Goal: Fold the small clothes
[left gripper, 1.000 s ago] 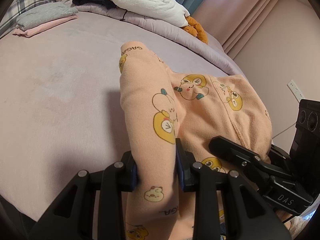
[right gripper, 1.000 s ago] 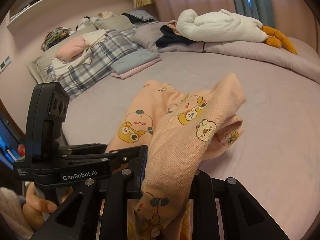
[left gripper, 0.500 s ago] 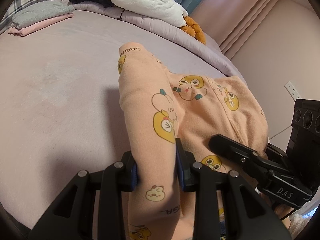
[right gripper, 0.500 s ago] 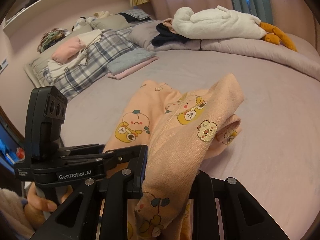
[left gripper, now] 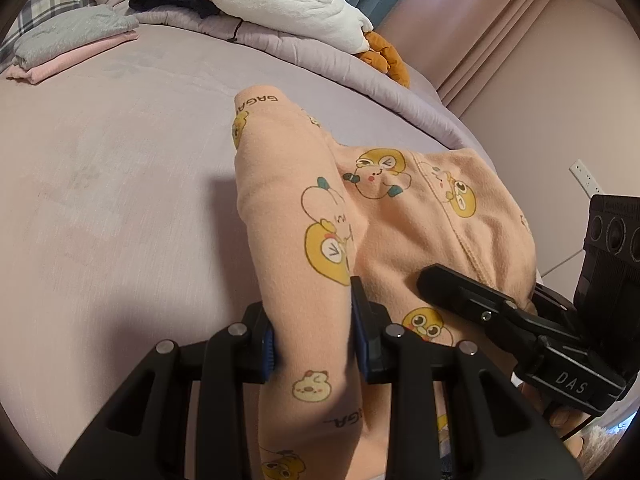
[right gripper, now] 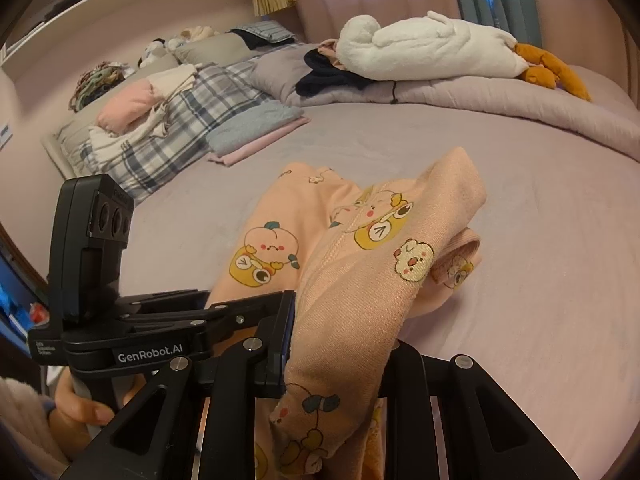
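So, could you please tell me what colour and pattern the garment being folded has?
Peach garment with yellow cartoon animals, clearest in the left wrist view.

A white plush toy (right gripper: pixel 432 46) lies on the rolled lilac quilt (right gripper: pixel 520 108); a dark garment (right gripper: pixel 320 76) beside it; plaid bedding (right gripper: pixel 192 120) behind a folded grey-and-pink stack (right gripper: pixel 256 128).

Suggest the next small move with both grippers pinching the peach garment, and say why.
Probably carry both grippers forward and lower the cloth onto the bed. The left gripper and right gripper each clamp a bunched end of the peach garment, whose far part already rests rumpled on the sheet, with bare bed beyond it. Laying it flat should come before any fold.
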### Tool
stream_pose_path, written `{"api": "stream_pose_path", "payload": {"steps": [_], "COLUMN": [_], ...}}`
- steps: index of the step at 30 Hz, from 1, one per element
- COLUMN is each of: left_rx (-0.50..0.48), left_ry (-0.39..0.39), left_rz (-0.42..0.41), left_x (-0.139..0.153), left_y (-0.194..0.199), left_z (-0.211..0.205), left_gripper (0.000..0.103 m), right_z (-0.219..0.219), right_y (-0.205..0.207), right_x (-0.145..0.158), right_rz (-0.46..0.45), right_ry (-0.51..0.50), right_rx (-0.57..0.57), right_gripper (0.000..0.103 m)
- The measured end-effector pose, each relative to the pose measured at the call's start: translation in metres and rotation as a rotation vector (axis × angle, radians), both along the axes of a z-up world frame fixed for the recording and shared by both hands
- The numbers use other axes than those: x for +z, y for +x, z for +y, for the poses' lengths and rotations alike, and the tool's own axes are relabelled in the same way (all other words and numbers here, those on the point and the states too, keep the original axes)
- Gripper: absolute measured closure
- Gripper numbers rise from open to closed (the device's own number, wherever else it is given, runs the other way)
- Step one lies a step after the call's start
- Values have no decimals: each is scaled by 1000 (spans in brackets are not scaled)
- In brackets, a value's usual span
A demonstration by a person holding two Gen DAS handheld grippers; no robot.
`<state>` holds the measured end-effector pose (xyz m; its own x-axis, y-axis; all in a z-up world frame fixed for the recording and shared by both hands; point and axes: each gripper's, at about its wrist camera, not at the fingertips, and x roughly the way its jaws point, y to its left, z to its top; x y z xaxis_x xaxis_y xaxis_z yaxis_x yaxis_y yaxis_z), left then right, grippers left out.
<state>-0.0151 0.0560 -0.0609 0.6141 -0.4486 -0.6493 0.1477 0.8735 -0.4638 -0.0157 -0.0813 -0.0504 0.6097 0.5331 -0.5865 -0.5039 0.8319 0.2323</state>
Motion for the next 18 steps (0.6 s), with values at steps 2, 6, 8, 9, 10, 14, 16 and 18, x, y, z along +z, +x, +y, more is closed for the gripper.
{"api": "stream_pose_path", "payload": {"steps": [2,6,8,9,10,14,16,18], "left_rx": [0,-1,-3,-3,-4,-5,-4,-3], "left_ry": [1,11,15,17,18,24,26,28], "left_rz": [-2,-14,-19,-21,-22,-29,-30,-29], "left_x": [1,5,5,5,6,5,4,3], "left_y": [4,12,15,18,21,31,36,42], "left_z": [0,0,1,1,2,4,5,7], "left_gripper": [73,73,73,73,73,73,73,73], "right_z": [1,0,0,0,0,1,1,3], "right_y": [1,8,10,12,14,21,27,30], "right_x": [0,2,3,3,3,3,3,2], "right_rz": [-4,-15,-20,-22,-24,-27,-29,-31], "right_ry": [2,4,7,8,8,10,10,9], "right_rx": [-2,-2,-5,-6,-7,-13,-14,-14], "right_gripper": [78,78,78,78,78,78,78,78]}}
